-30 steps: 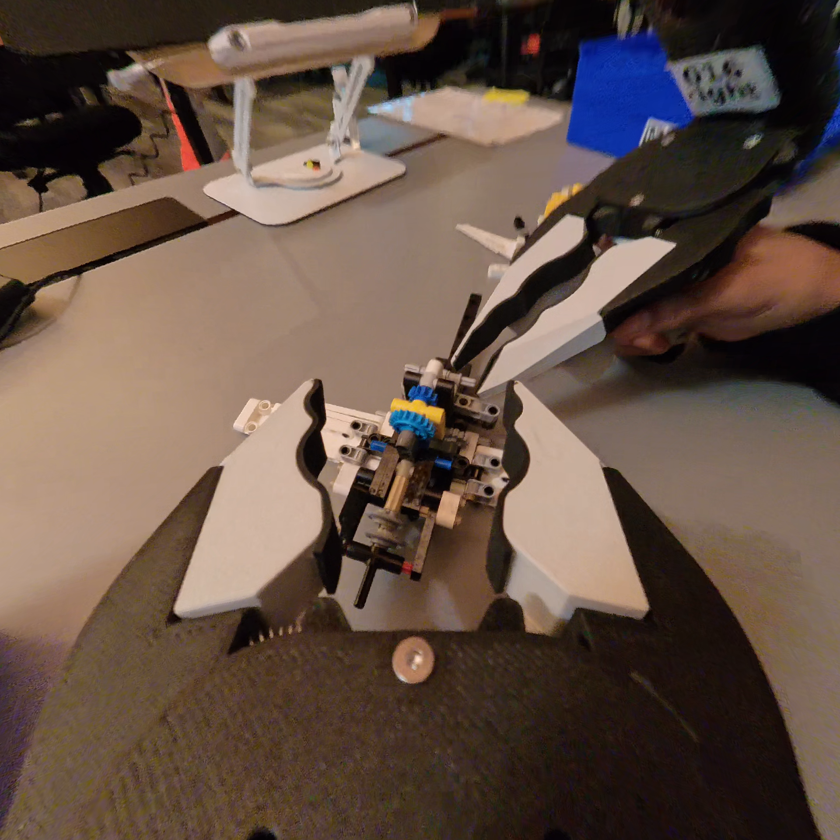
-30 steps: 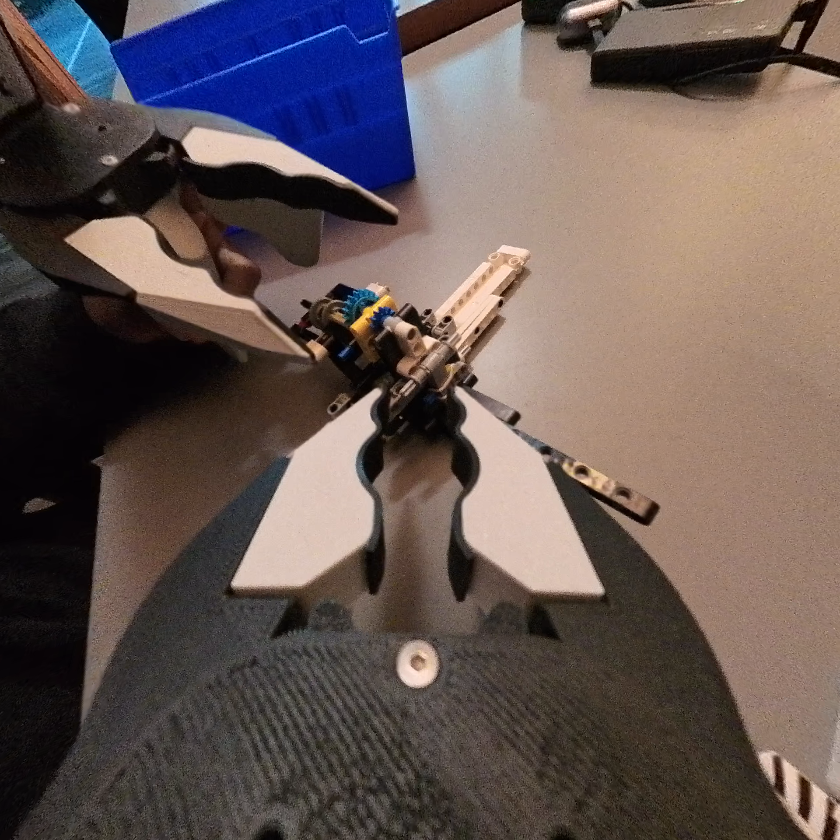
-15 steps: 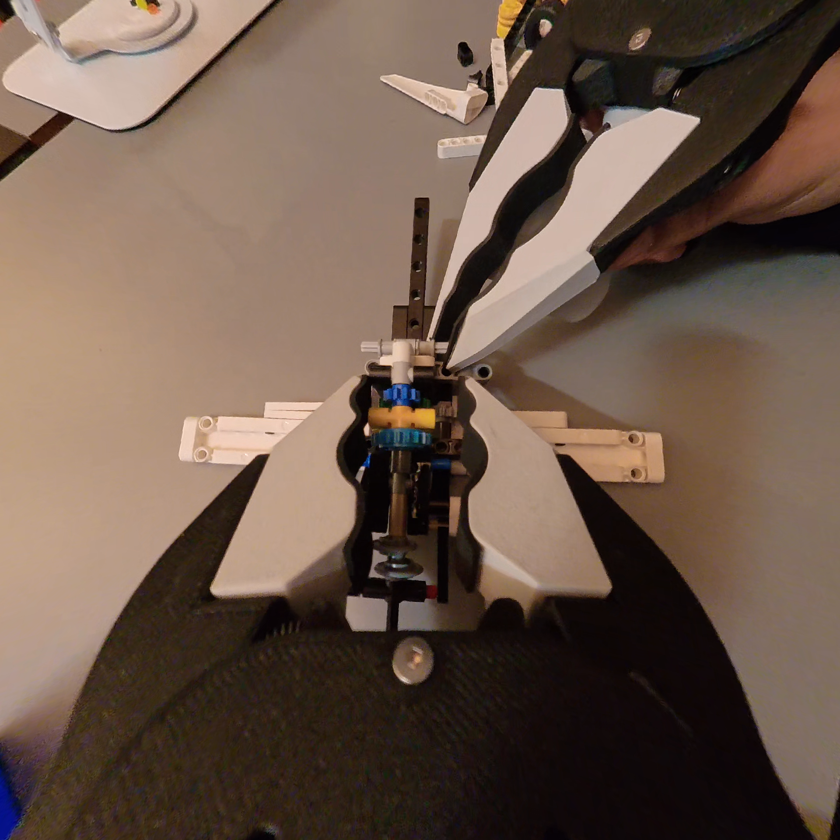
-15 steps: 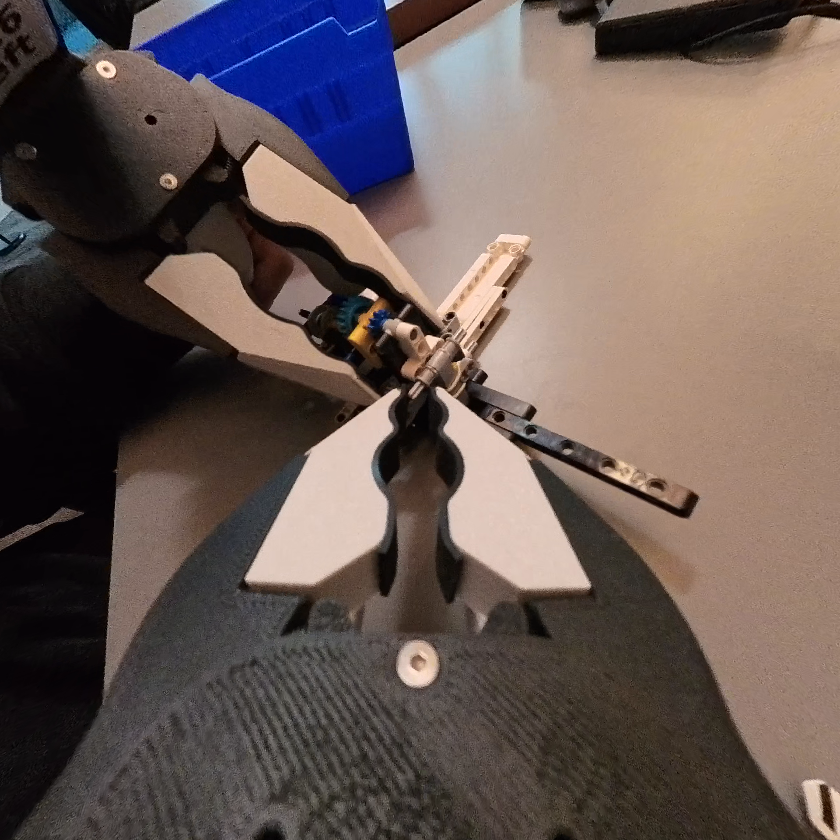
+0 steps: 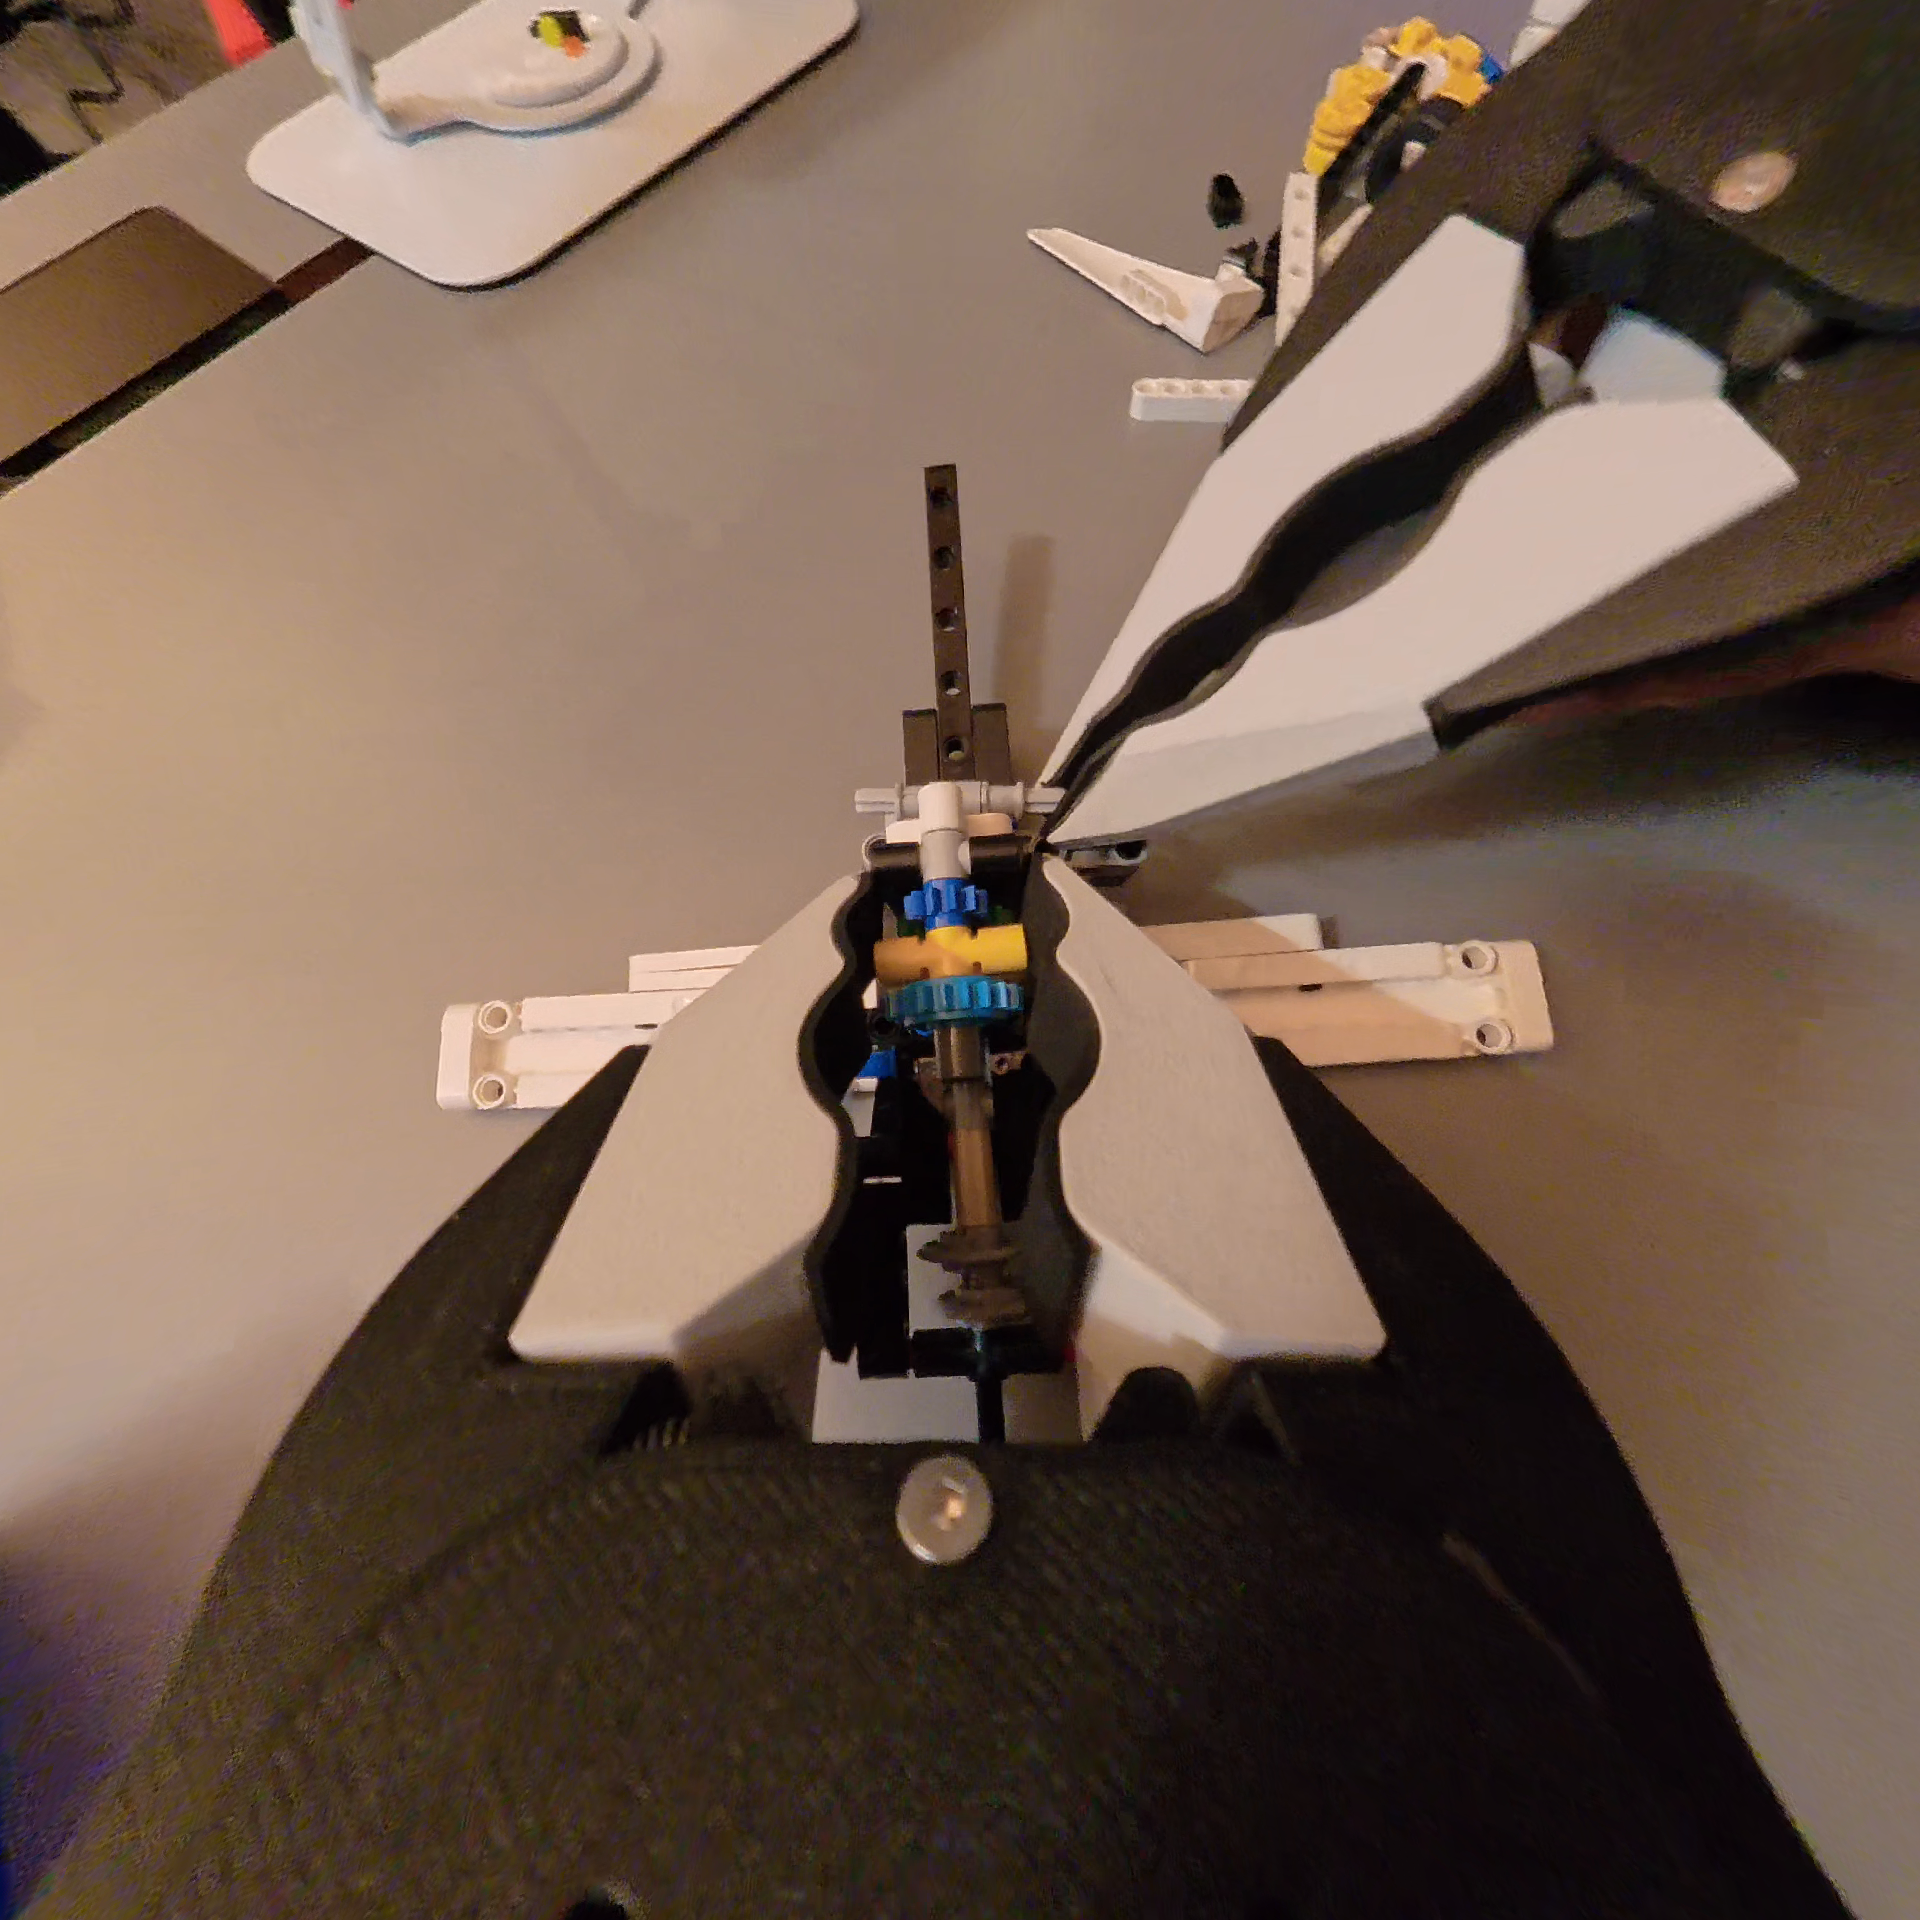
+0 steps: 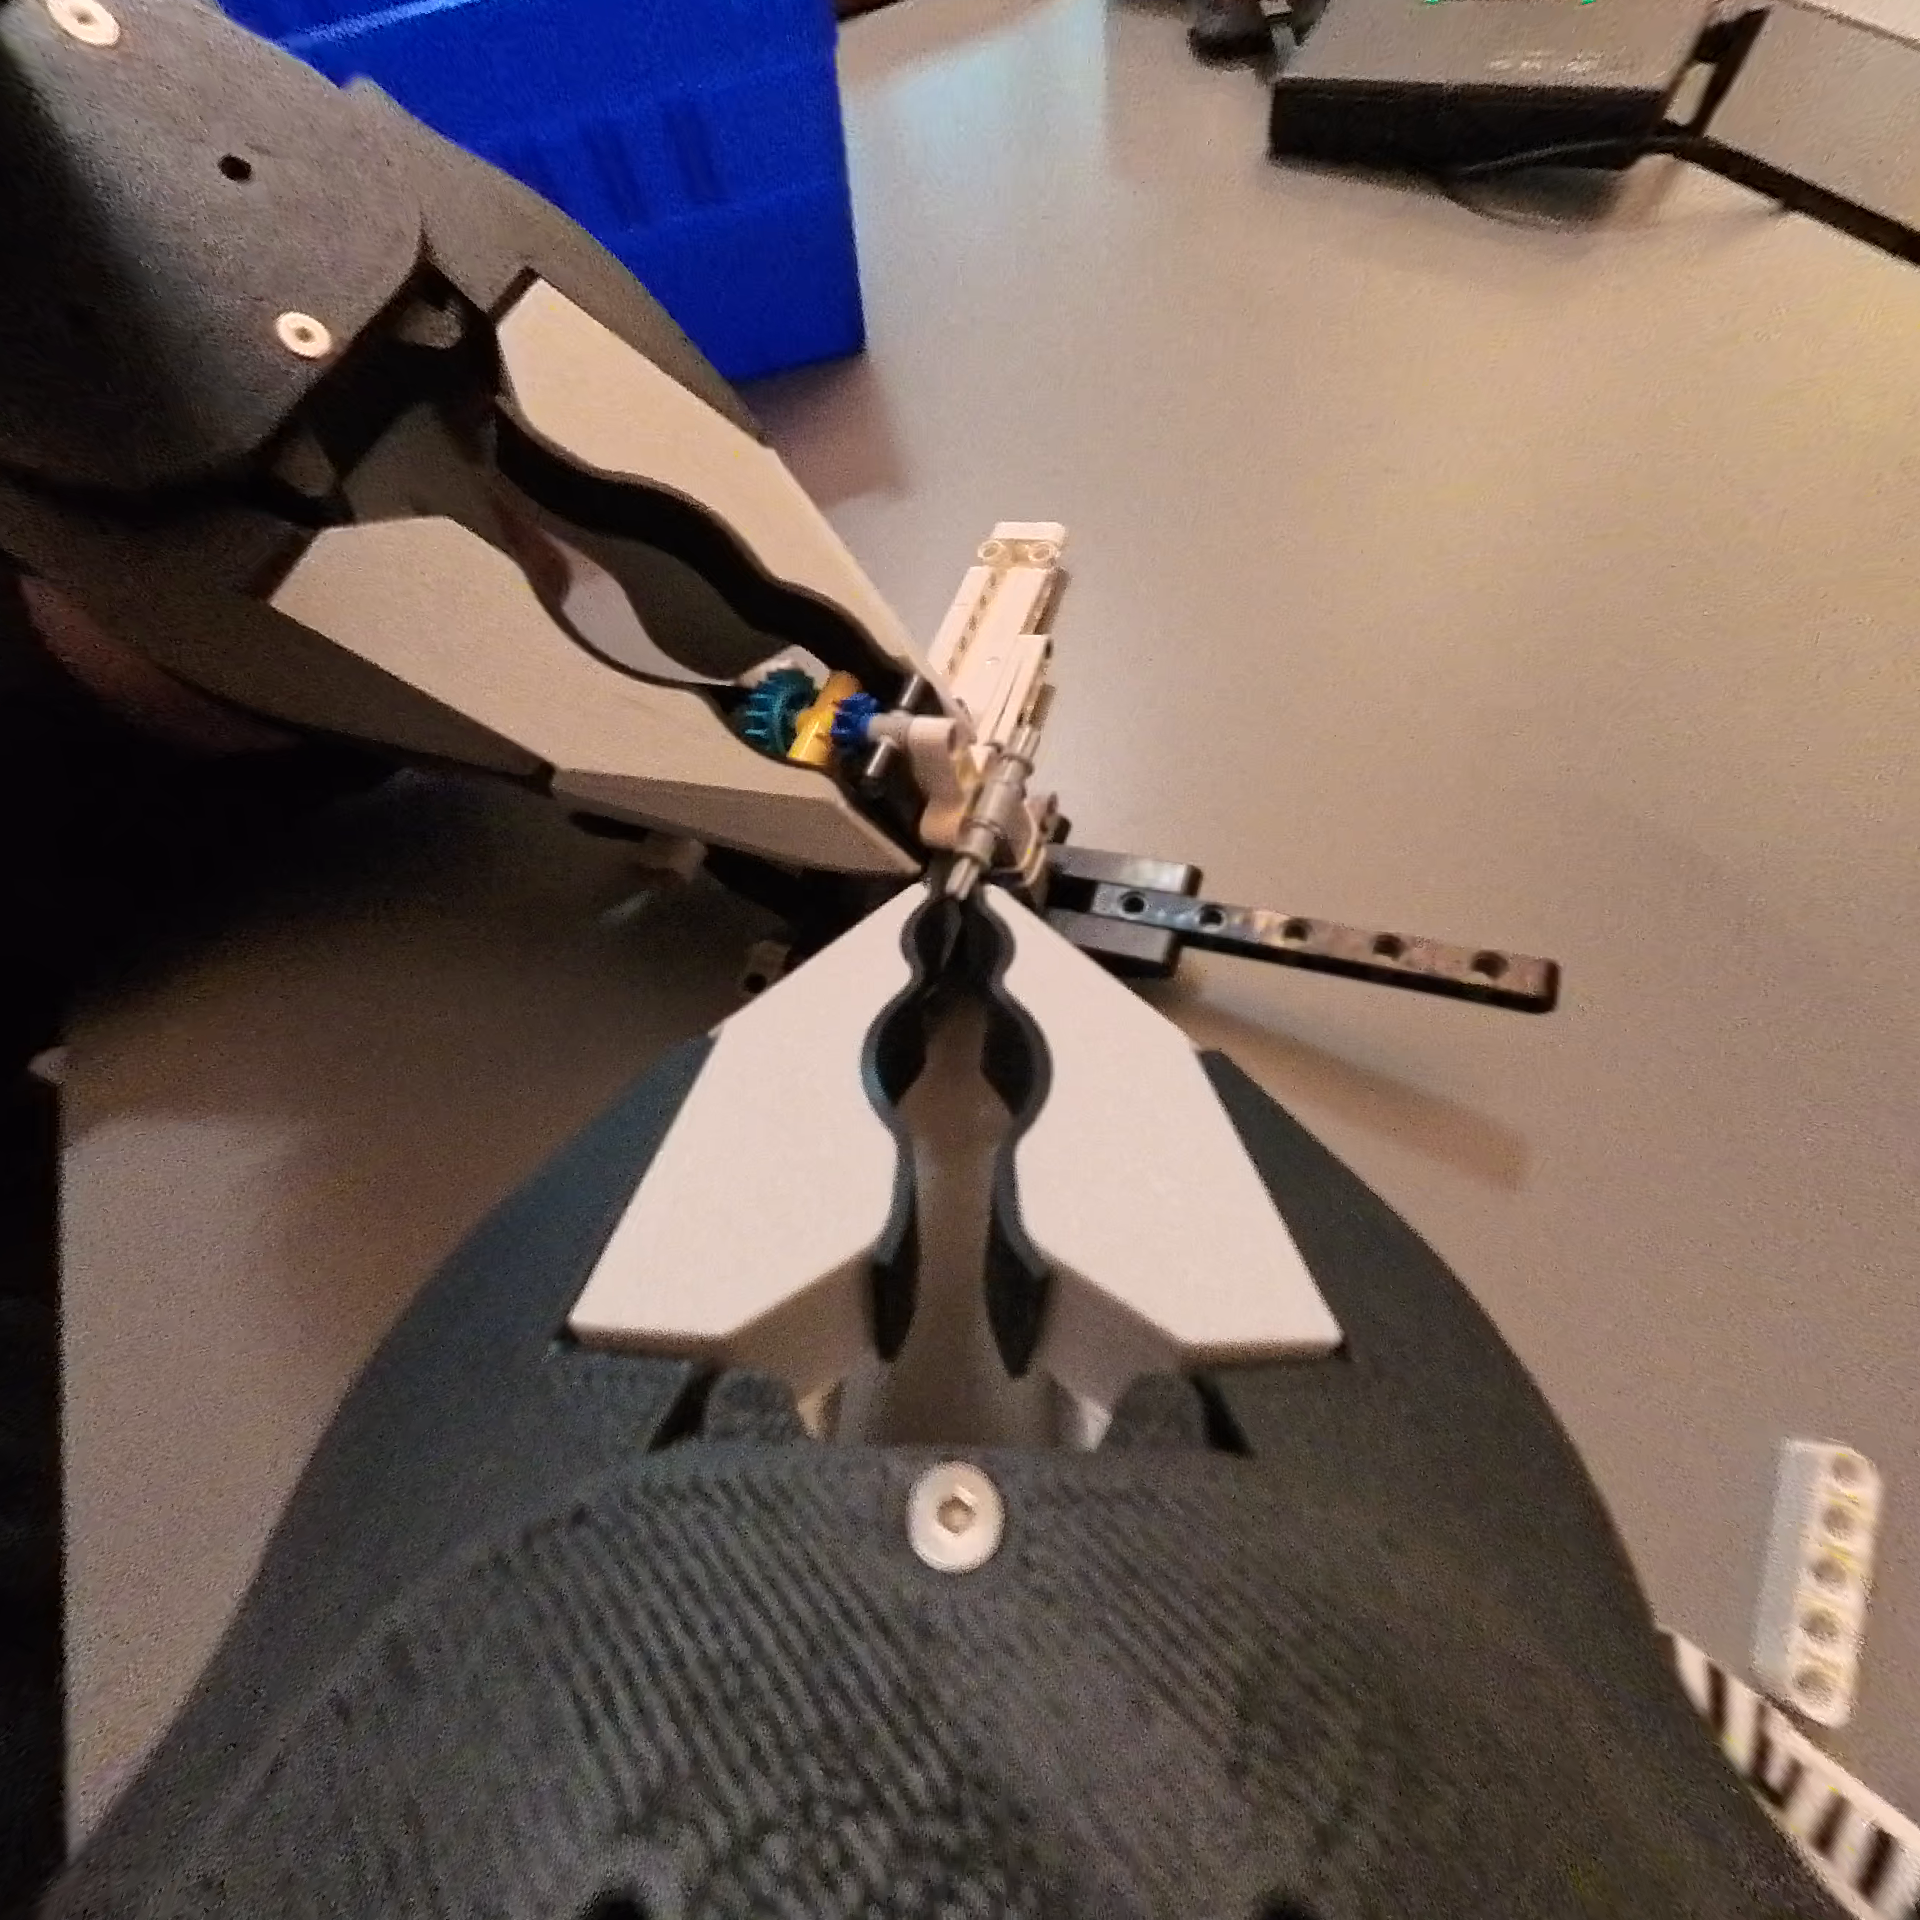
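The left gripper (image 5: 940, 894) grips the toy-brick gear assembly (image 5: 951, 966) on the table (image 5: 520, 623), fingers (image 5: 727, 1091) pressed on both flanks. Hold it level and steady. At its far end, the right gripper (image 6: 951, 909) is clenched on the tip of the grey axle (image 6: 982, 831); keep any pull along the axle's line. Blue bin (image 6: 675, 156), far left: contents not visible.

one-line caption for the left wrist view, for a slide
Left gripper clamps a brick gear assembly on a grey table while the right gripper pinches its grey axle.
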Available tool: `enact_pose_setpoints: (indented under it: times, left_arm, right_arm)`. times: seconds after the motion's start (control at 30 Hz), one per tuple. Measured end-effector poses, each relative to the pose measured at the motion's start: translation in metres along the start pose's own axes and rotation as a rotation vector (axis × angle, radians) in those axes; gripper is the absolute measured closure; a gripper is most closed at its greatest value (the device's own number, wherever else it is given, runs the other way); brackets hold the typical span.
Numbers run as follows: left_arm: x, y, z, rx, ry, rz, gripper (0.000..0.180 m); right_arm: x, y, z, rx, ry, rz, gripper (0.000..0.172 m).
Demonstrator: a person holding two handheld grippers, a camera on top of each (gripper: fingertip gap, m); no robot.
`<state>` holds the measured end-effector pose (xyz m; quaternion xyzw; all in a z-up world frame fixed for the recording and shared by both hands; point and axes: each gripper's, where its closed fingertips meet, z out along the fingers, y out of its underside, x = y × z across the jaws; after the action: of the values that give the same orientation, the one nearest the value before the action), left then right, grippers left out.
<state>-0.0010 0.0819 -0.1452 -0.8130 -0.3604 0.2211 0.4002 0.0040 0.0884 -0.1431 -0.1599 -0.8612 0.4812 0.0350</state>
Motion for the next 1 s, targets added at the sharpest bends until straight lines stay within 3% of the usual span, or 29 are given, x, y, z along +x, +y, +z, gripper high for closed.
enact_pose_setpoints:
  times: [0.07, 0.1, 0.13, 0.17, 0.2, 0.23, 0.27, 0.4, 0.47, 0.5, 0.87, 1.0]
  left_arm:
    - [0.000, -0.001, 0.001, 0.013, -0.021, -0.031, 0.155]
    - [-0.012, 0.000, 0.001, 0.003, -0.099, -0.048, 0.154]
    - [-0.040, 0.007, -0.005, -0.028, -0.267, -0.020, 0.154]
    - [-0.051, 0.012, -0.009, -0.034, -0.281, -0.027, 0.153]
    - [-0.045, 0.011, -0.010, -0.001, -0.160, -0.117, 0.154]
    - [-0.042, 0.010, -0.012, 0.030, -0.092, -0.179, 0.154]
    - [-0.041, 0.010, -0.013, 0.052, -0.082, -0.184, 0.154]
    - [-0.032, 0.007, -0.008, 0.034, -0.100, -0.117, 0.154]
    - [-0.026, 0.005, -0.005, 0.018, -0.101, -0.088, 0.154]
    - [-0.023, 0.004, -0.004, 0.019, -0.100, -0.083, 0.154]
    - [-0.014, 0.002, -0.002, 0.042, -0.096, -0.056, 0.153]
    - [-0.016, 0.002, -0.002, 0.023, -0.141, -0.069, 0.154]
  right_arm:
    - [0.003, 0.001, -0.002, -0.028, 0.093, -0.075, 0.170]
    - [0.002, 0.002, -0.004, -0.040, 0.125, -0.099, 0.172]
    - [-0.007, 0.002, -0.006, -0.041, 0.096, -0.105, 0.172]
    - [-0.025, 0.003, -0.007, -0.013, -0.006, -0.057, 0.172]
    - [-0.033, 0.006, -0.008, 0.017, -0.040, 0.008, 0.172]
    - [-0.025, 0.016, -0.010, 0.010, 0.031, 0.001, 0.172]
    - [-0.012, 0.021, -0.015, 0.013, 0.112, -0.023, 0.172]
    - [0.014, -0.011, -0.036, 0.213, 0.156, 0.041, 0.172]
    - [0.017, -0.015, -0.027, 0.206, 0.121, 0.084, 0.145]
    - [0.013, -0.016, -0.020, 0.198, 0.083, 0.108, 0.143]
    - [0.011, -0.017, 0.011, 0.107, 0.031, 0.122, 0.167]
    - [0.011, -0.014, 0.010, 0.069, 0.042, 0.095, 0.168]
